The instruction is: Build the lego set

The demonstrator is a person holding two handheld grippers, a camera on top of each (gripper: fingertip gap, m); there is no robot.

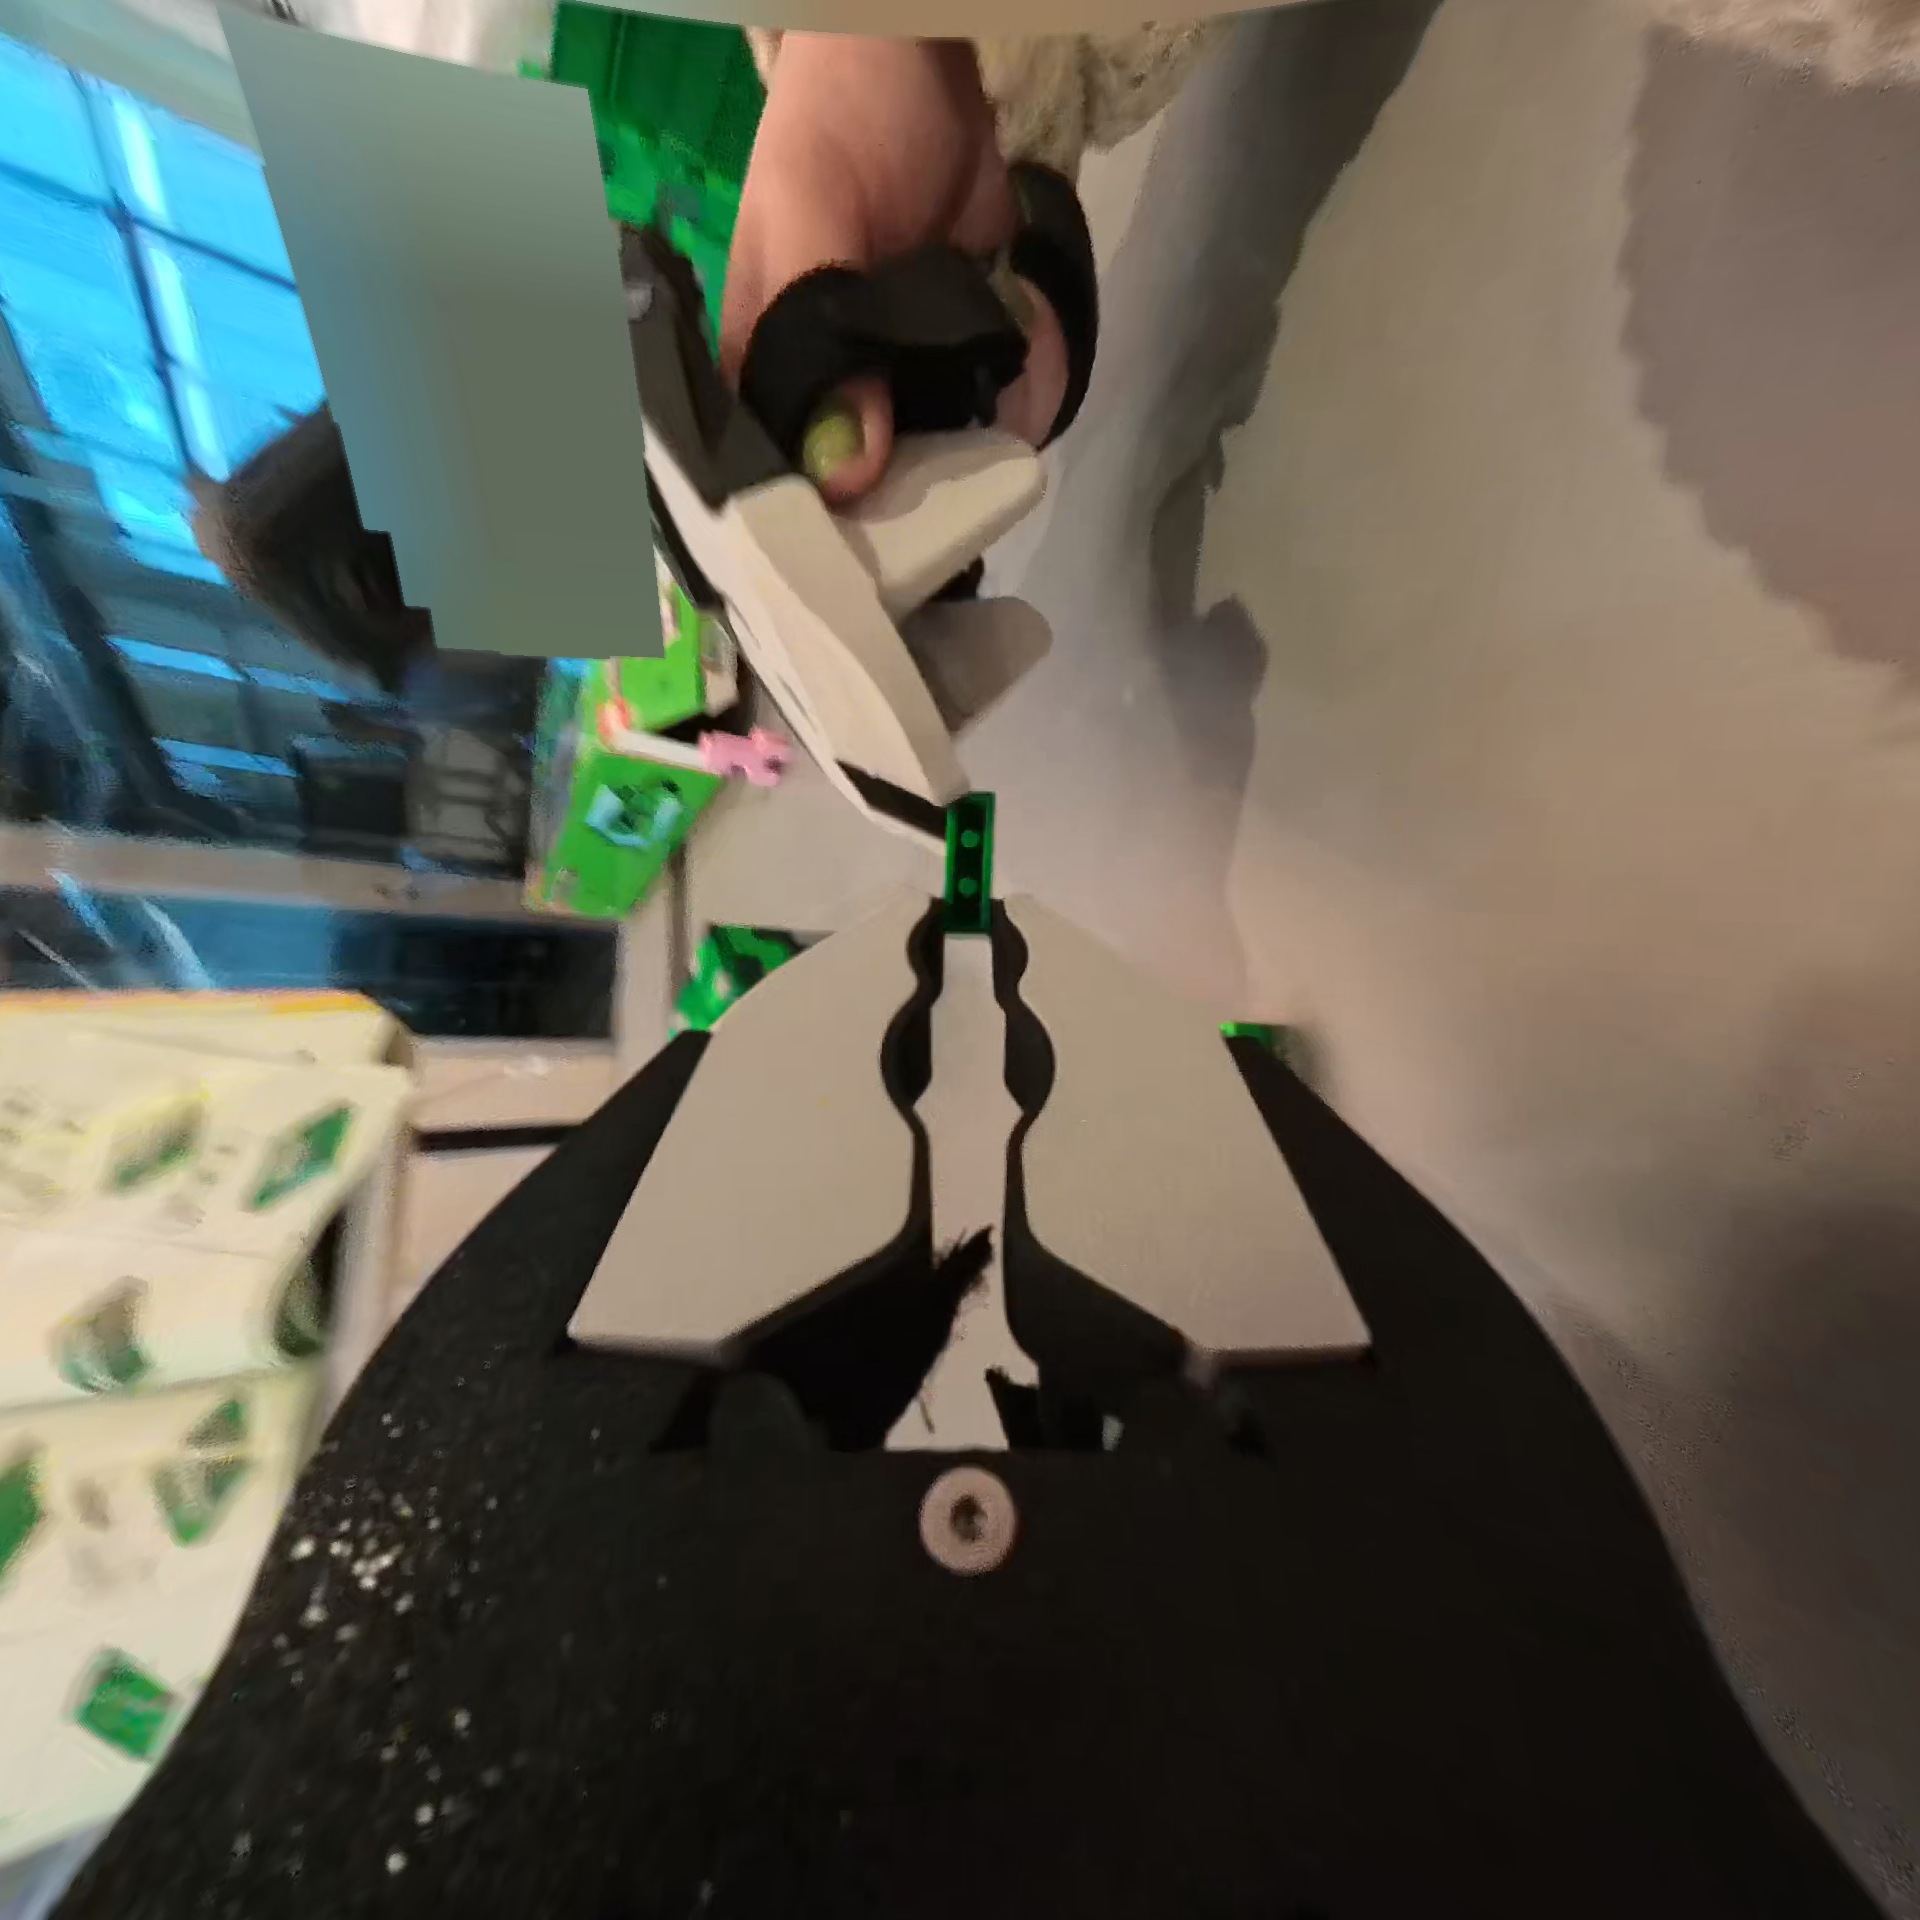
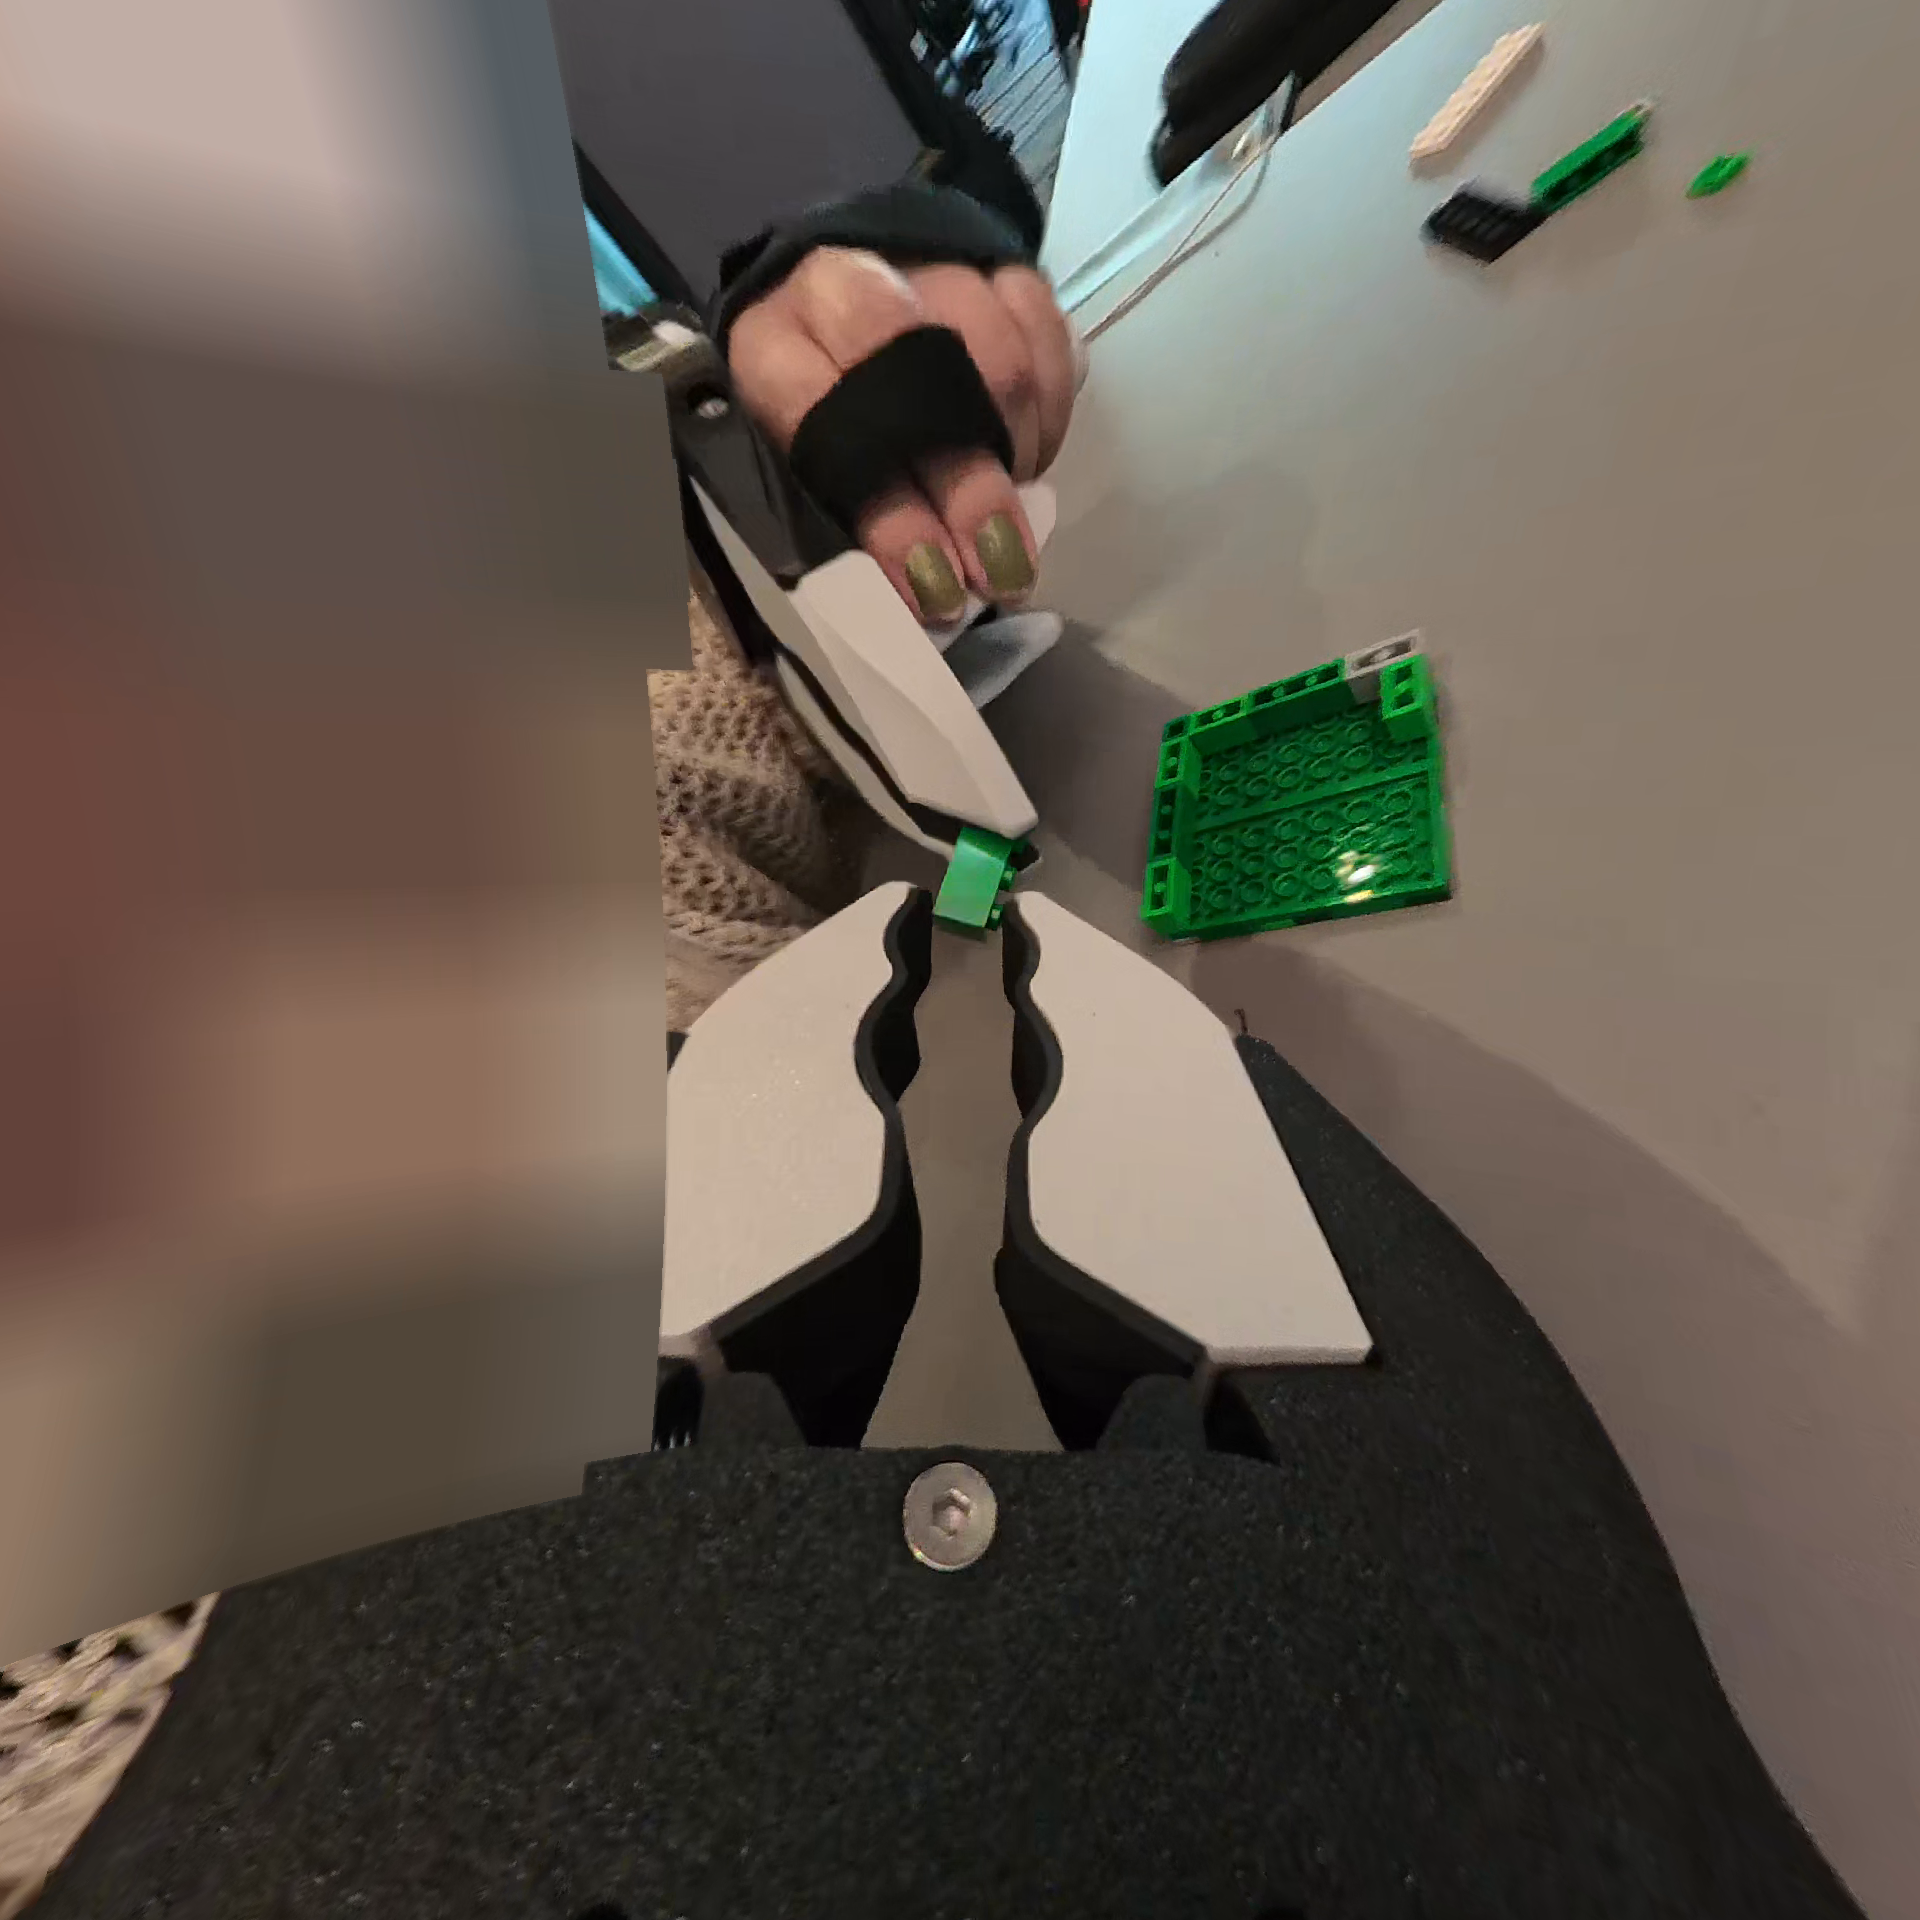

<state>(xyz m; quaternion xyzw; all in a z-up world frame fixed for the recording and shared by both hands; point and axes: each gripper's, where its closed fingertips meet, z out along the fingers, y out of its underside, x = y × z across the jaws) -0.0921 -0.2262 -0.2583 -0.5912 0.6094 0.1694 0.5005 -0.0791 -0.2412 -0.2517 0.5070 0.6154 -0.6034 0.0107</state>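
Observation:
Both grippers meet on one small green brick, held in the air over the grey table (image 2: 1558,1039). In the left wrist view my left gripper (image 1: 968,920) is shut on the brick's (image 1: 970,868) near end. My right gripper (image 1: 940,805) comes down from above and touches its far end. In the right wrist view my right gripper (image 2: 966,914) is shut on the brick (image 2: 971,883), with the left gripper (image 2: 1013,831) pinching it from above. A green baseplate (image 2: 1309,831) with low green walls and a grey corner piece (image 2: 1382,660) lies on the table to the right.
Loose pieces lie at the far right: a white plate (image 2: 1475,94), a green bar (image 2: 1590,156), a black piece (image 2: 1475,218) and a small green piece (image 2: 1720,175). The instruction booklet (image 1: 156,1195), a green box (image 1: 623,821) and a pink piece (image 1: 743,753) are on the left.

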